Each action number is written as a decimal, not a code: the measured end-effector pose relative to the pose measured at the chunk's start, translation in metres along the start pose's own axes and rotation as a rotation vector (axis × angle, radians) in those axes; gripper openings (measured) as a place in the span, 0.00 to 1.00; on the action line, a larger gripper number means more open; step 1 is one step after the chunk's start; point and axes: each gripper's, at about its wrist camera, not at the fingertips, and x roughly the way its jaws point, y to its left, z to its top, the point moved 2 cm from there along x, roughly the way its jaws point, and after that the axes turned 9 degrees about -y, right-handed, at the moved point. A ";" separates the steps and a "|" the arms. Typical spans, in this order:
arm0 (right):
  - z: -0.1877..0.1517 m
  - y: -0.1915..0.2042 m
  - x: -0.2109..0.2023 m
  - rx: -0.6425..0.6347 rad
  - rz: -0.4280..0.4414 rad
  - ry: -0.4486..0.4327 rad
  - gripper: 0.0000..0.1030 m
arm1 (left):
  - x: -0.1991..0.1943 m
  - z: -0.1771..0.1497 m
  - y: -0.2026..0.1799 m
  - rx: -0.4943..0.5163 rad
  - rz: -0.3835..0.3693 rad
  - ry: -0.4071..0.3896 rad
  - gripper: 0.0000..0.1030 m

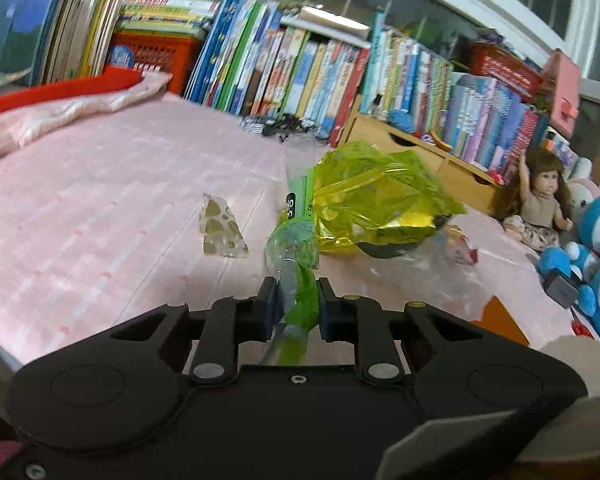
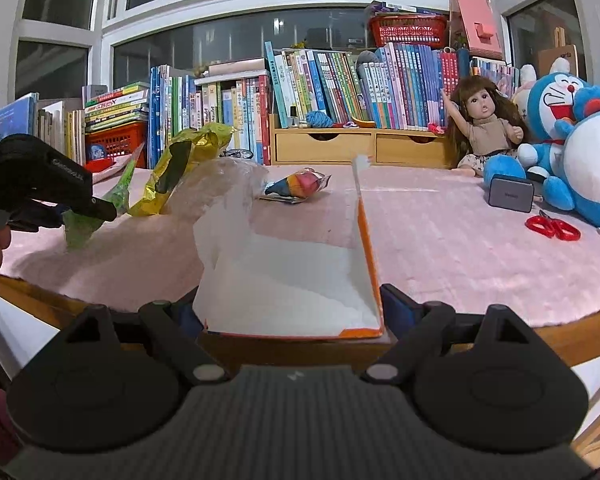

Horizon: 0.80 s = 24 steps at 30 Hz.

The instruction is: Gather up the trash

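Left gripper fingers pinched the crumpled green-yellow plastic wrapper aloft, apparently bound for the white-lined orange carton clamped open-mouthed by right gripper fingers at the pink-covered worktop edge.

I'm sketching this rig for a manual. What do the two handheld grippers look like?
Both are matte black plastic. The left gripper and right gripper share round side discs, angled linkage arms with silver pivot pins, and blue-padded jaws. The right one's body is ribbed. No cables show.

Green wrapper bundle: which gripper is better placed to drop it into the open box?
Left. The left gripper already clamps the green wrapper bundle, while the right gripper is holding the orange-edged box open.
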 end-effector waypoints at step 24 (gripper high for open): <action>-0.011 0.031 -0.084 -0.009 0.219 0.060 0.85 | -0.148 -0.062 -0.002 0.175 -0.133 0.164 0.19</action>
